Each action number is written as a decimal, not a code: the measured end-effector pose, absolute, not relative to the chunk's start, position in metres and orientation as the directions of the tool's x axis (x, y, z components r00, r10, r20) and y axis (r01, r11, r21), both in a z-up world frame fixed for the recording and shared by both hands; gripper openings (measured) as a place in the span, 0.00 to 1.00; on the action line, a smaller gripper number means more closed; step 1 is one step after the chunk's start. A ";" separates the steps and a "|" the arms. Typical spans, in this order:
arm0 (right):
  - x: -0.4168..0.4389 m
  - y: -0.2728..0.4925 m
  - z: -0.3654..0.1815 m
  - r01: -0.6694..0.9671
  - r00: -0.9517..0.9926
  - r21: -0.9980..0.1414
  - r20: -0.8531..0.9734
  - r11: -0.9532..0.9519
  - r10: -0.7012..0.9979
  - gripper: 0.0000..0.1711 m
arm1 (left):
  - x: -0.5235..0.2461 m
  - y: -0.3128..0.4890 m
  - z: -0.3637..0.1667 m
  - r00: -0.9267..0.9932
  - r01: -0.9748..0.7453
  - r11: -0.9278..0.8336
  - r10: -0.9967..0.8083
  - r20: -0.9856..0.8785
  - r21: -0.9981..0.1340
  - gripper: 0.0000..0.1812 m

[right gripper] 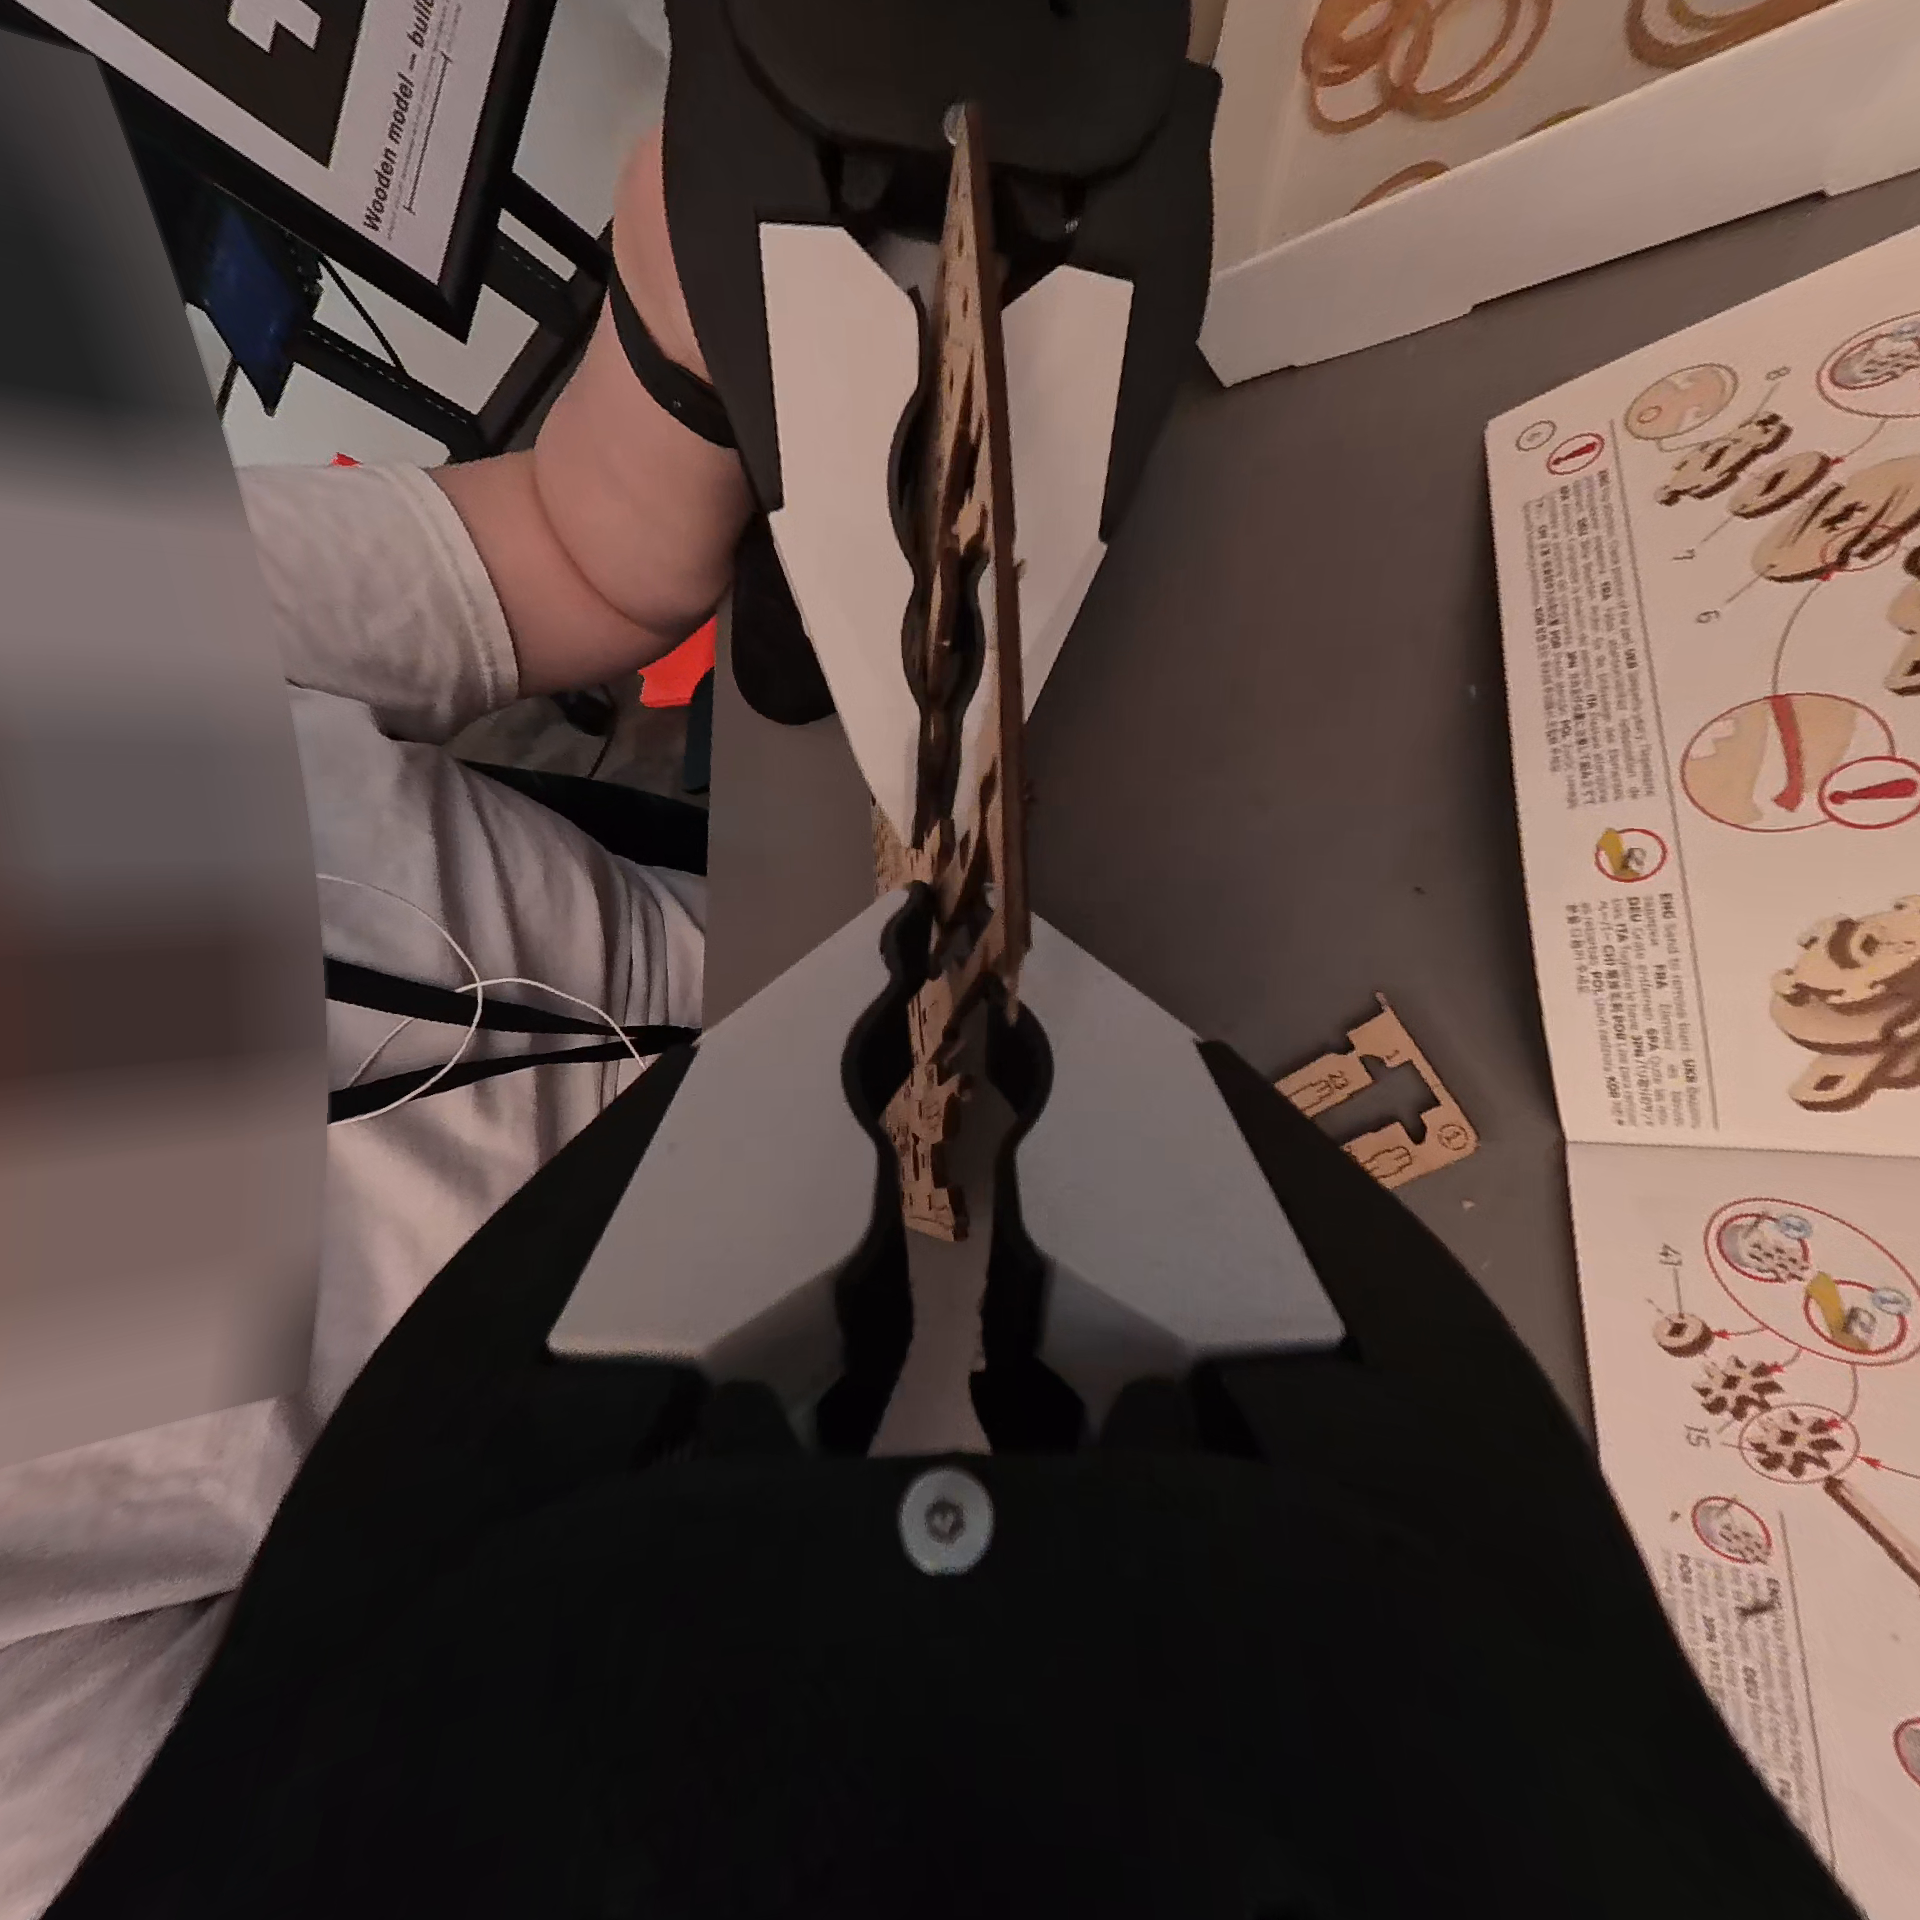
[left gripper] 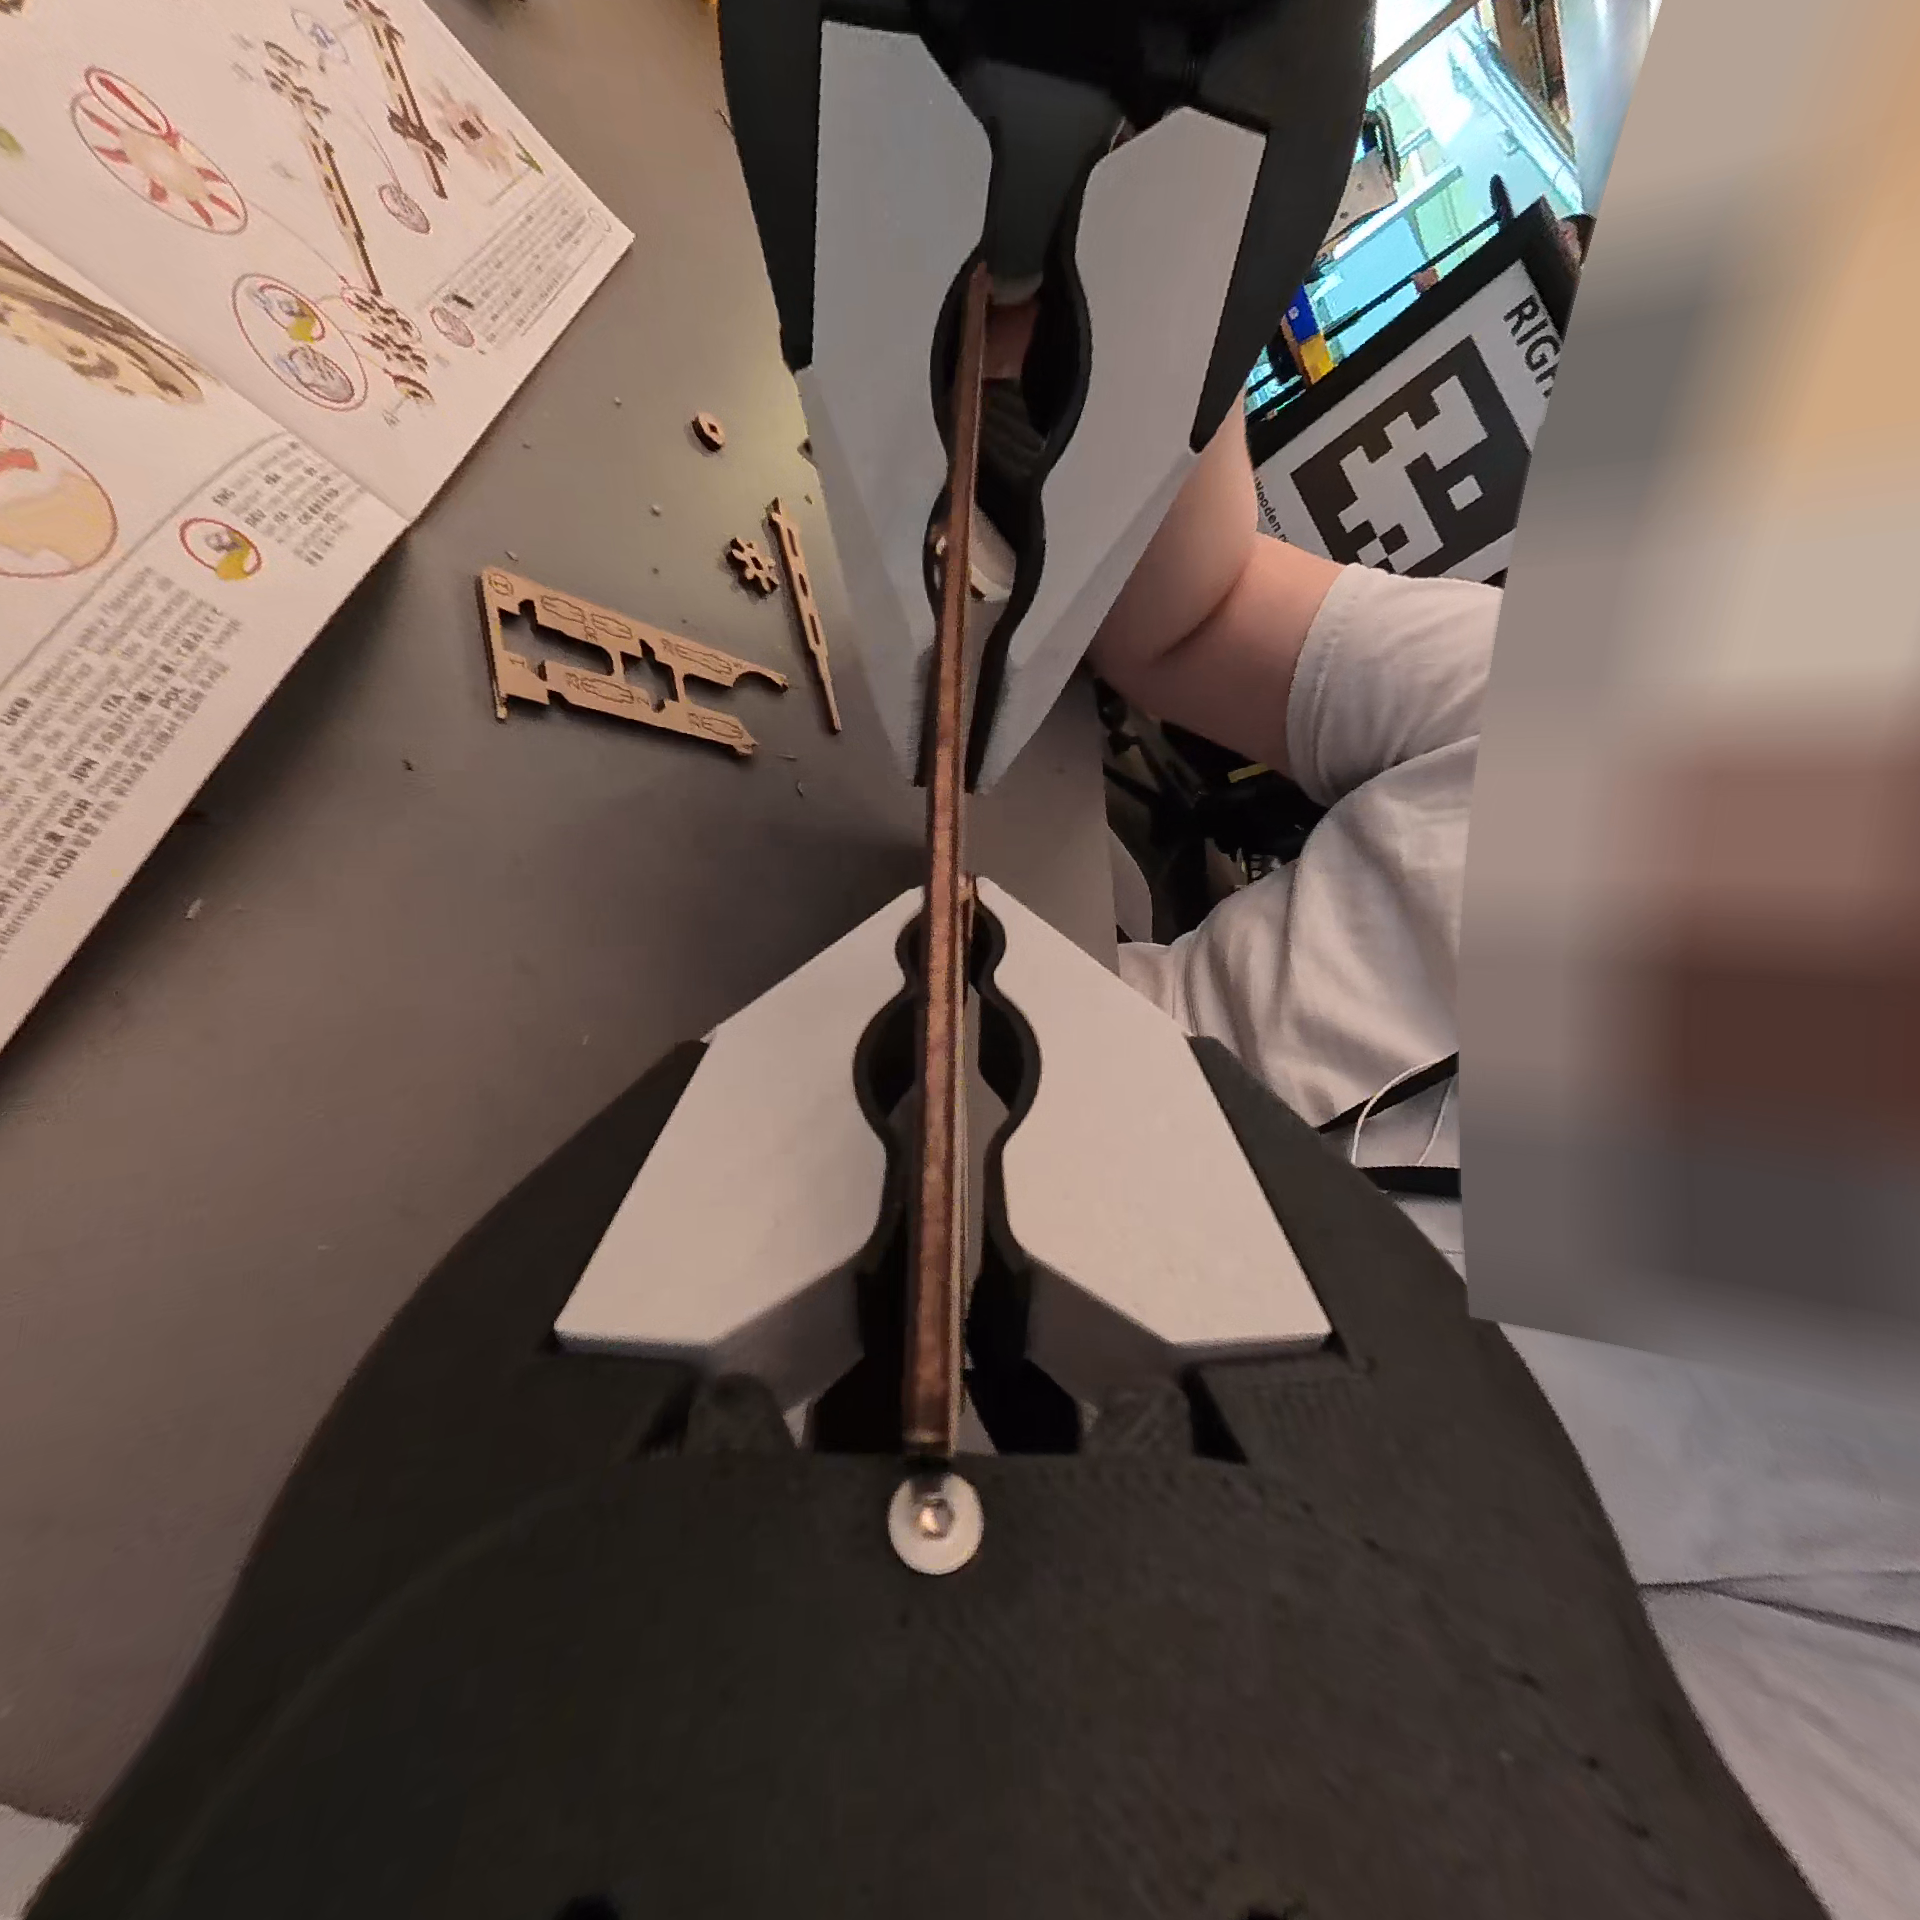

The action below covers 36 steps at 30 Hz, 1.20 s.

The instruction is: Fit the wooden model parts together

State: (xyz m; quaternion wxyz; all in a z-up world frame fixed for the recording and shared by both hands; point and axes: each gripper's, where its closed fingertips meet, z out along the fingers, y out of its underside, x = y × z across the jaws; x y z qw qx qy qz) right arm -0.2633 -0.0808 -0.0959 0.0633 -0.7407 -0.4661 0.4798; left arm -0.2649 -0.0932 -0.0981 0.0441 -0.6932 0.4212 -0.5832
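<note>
A thin laser-cut brown wooden sheet [left gripper: 943, 831] is pinched edge-on above the grey table [left gripper: 436, 935] by both opposed grippers, left gripper [left gripper: 943, 894] and right gripper [right gripper: 951, 914], jaws pressed together on it.

A white board with a black square-code marker [left gripper: 1413, 488] bears printed lettering beside the code. The open instruction booklet [right gripper: 1704, 831] on the surface carries small multilingual print and step numbers, and the loose wooden fret [right gripper: 1371, 1101] shows engraved part numbers.

Grey table [left gripper: 436, 1039] bears instruction sheets [left gripper: 197, 343], wooden fret [left gripper: 613, 665], white box [right gripper: 1558, 218].
</note>
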 end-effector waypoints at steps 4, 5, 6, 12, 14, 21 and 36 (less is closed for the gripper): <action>-0.265 -0.081 -0.097 0.626 0.091 -0.548 -0.655 -0.555 0.750 0.03 | -0.262 -0.090 -0.096 -0.048 -0.498 -0.683 -0.593 0.803 -0.534 0.01; -0.265 -0.080 -0.098 0.626 0.091 -0.546 -0.657 -0.556 0.748 0.03 | -0.262 -0.089 -0.096 -0.048 -0.496 -0.683 -0.595 0.802 -0.536 0.00; -0.264 -0.080 -0.098 0.625 0.089 -0.543 -0.664 -0.561 0.742 0.03 | -0.262 -0.089 -0.097 -0.047 -0.497 -0.682 -0.597 0.801 -0.537 0.01; -0.265 -0.082 -0.099 0.624 0.040 -0.560 -0.674 -0.546 0.737 0.04 | -0.259 -0.090 -0.098 -0.043 -0.500 -0.664 -0.623 0.781 -0.556 0.00; -0.267 -0.082 -0.098 0.610 0.033 -0.567 -0.680 -0.554 0.732 0.05 | -0.259 -0.091 -0.098 -0.039 -0.505 -0.656 -0.631 0.775 -0.560 0.01; -0.264 -0.091 -0.109 0.633 0.076 -0.519 -0.696 -0.574 0.714 0.09 | -0.258 -0.095 -0.101 -0.027 -0.529 -0.649 -0.632 0.775 -0.547 0.01; -0.263 -0.094 -0.103 0.579 0.063 -0.555 -0.700 -0.597 0.712 0.03 | -0.258 -0.100 -0.101 -0.039 -0.550 -0.623 -0.646 0.763 -0.556 0.00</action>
